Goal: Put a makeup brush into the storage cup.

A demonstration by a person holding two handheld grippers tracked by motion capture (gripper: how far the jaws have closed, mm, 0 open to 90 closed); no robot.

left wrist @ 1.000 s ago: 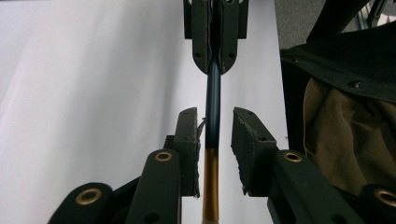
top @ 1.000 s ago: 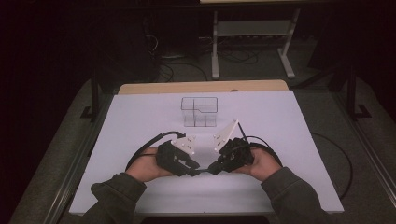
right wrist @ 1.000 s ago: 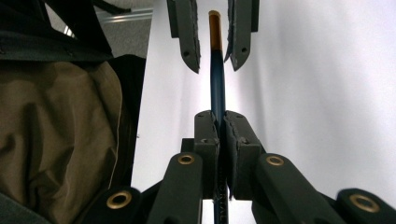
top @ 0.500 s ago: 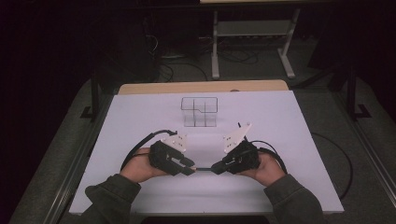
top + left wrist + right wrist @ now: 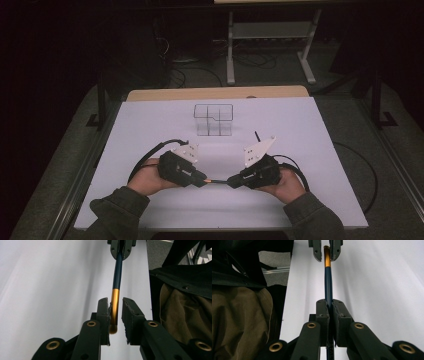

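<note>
A pen with a dark blue barrel and a gold end [image 5: 216, 180] spans level between my two grippers near the table's front edge. My right gripper [image 5: 231, 181] is shut on the blue barrel [image 5: 328, 280], with its own jaws [image 5: 330, 308] pressed together on it. My left gripper [image 5: 202, 179] faces it from the left. The pen's gold end [image 5: 115, 307] lies between the left gripper's jaws [image 5: 115, 312], against one pad, with a gap to the other. Those jaws have just been closing. A hand holds each gripper.
A clear plastic box with several compartments [image 5: 214, 120] stands on the white table top [image 5: 310, 130] beyond the grippers. Cables loop out from both grippers. Metal stand legs [image 5: 230, 55] and dark floor lie behind the table. An olive sleeve [image 5: 180, 315] is close beside the grippers.
Both hands have drawn back toward the front edge and spread slightly apart. The grippers now point at each other with the pen stretched between them.
</note>
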